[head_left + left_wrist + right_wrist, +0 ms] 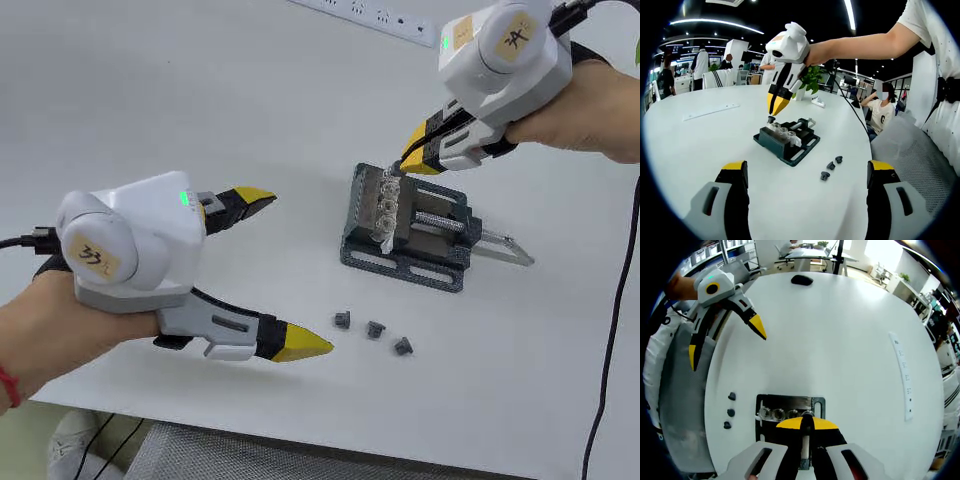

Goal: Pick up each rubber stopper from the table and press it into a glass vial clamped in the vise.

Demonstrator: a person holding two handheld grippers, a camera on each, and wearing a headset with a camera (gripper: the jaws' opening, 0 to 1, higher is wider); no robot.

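While the left gripper [285, 272] hangs over the near-left part of the table [200, 90] with its jaws spread wide and nothing between them, the right gripper [405, 166] reaches down from the far right. Its yellow tips are pressed together on a dark stopper [771, 119]. That stopper sits right at the mouth of the end vial, the one farthest from the person in the head view. Whether it is already seated in the glass cannot be told.

The vials [784, 131] stand upright in a row, clamped between the jaws of the vise [420, 262]. The vise sits flat on the table with its screw handle [505, 245] pointing right in the head view. The other vials in the row show clear round mouths.

Three loose stoppers [376, 329] lie in a short line on the table just in front of the vise, between it and the person. They are apart from one another and near the left gripper's lower tip. In the right gripper view the vise lies directly under the closed tips, with the loose stoppers off to its left and the left gripper beyond them.

A white power strip [375, 14] lies at the far edge of the table, and a black cable [612, 330] runs down the right side.
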